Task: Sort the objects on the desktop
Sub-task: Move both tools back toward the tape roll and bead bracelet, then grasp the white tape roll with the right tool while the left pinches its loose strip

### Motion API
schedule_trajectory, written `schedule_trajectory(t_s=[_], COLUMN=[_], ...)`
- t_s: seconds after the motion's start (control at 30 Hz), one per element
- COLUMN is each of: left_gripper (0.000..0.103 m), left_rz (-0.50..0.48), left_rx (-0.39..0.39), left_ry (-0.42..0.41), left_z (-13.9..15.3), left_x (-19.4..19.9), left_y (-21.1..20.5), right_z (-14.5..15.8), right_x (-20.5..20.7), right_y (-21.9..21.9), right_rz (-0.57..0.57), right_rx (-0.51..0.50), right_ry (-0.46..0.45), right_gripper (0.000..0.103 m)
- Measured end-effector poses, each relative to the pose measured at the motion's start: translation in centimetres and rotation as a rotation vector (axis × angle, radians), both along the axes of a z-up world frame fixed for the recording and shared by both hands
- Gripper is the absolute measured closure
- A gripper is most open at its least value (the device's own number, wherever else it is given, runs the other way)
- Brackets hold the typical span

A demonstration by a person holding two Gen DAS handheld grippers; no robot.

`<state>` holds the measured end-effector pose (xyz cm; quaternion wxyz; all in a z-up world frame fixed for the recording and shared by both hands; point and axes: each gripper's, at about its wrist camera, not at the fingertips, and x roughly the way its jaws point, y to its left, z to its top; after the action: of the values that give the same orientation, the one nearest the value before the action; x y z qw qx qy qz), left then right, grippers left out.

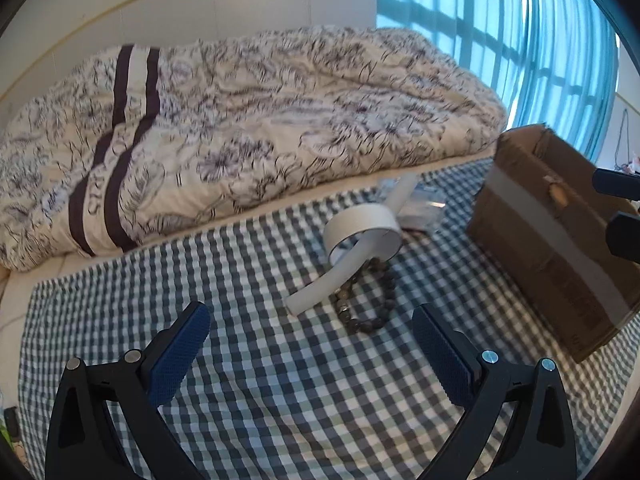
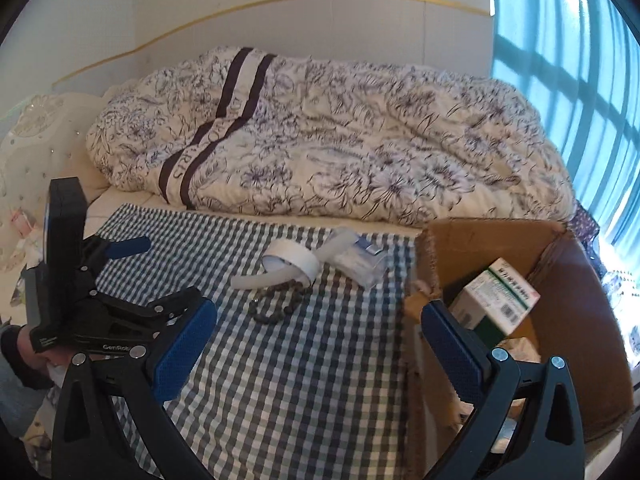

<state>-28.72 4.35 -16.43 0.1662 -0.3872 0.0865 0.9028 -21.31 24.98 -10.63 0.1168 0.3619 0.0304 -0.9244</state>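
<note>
On a checked cloth lie a dark bead bracelet, a curled white strip overlapping its far side, and a clear plastic packet behind them. My left gripper hovers open just short of the bracelet, nothing between its blue pads. In the right wrist view the bracelet, strip and packet lie ahead and left of the open cardboard box, which holds a green-and-white carton. My right gripper is open and empty, its right finger over the box's near corner.
A bunched floral duvet fills the bed behind the cloth. Teal curtains hang at the right. The left gripper and a hand holding it show at the left of the right wrist view. The right gripper's fingers show above the box.
</note>
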Motion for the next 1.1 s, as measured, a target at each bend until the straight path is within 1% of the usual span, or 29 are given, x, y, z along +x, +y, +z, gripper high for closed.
schedule_trajectory(t_s=[0.3, 0.33, 0.4, 0.53, 0.63, 0.7, 0.73, 0.9, 1.0, 1.03, 1.07, 1.1], left_gripper=[0.0, 0.0, 0.0, 0.0, 0.0, 0.0, 0.0, 0.0, 0.0, 0.0, 0.0, 0.004], left_rz=[0.012, 0.009, 0.004, -0.006, -0.022, -0.025, -0.025, -0.057, -0.09, -0.097, -0.103, -0.105], left_rx=[0.029, 0.036, 0.037, 0.03, 0.035, 0.022, 0.016, -0.005, -0.054, -0.059, -0.053, -0.037], left_ry=[-0.07, -0.075, -0.084, -0.113, -0.113, -0.11, -0.11, -0.117, -0.125, -0.122, -0.122, -0.133], left_z=[-3.0, -3.3, -3.9, -5.2, -5.7, -6.3, -6.6, -7.9, -8.9, -9.1, -9.2, -9.3], left_x=[-3.1, -3.3, -3.7, -4.7, -5.2, -5.8, -6.1, -7.6, -8.4, -8.6, -8.7, -9.0], left_y=[-0.5, -0.4, -0.2, 0.4, 0.5, 0.5, 0.5, 0.1, 0.3, 0.3, 0.2, 0.1], right_z=[-3.7, -4.2, -5.4, -7.4, -8.6, -9.2, -9.5, -10.4, -10.7, -10.8, -10.9, -11.0], right_x=[-5.1, -5.8, -7.3, -9.7, -11.2, -12.2, -12.7, -14.2, -14.7, -14.9, -15.0, -15.3], right_y=[-2.2, -2.4, -2.7, -3.4, -3.6, -3.6, -3.6, -4.0, -4.4, -4.5, -4.7, -4.9], right_rz=[0.07, 0.068, 0.064, 0.068, 0.068, 0.065, 0.066, 0.078, 0.082, 0.083, 0.084, 0.086], right_rx=[0.002, 0.0, -0.005, 0.03, 0.044, 0.054, 0.057, 0.056, 0.059, 0.061, 0.065, 0.071], right_ry=[-0.105, -0.128, -0.171, -0.213, -0.246, -0.266, -0.272, -0.297, -0.303, -0.303, -0.303, -0.305], right_gripper=[0.0, 0.001, 0.006, 0.008, 0.02, 0.031, 0.032, 0.032, 0.033, 0.033, 0.033, 0.033])
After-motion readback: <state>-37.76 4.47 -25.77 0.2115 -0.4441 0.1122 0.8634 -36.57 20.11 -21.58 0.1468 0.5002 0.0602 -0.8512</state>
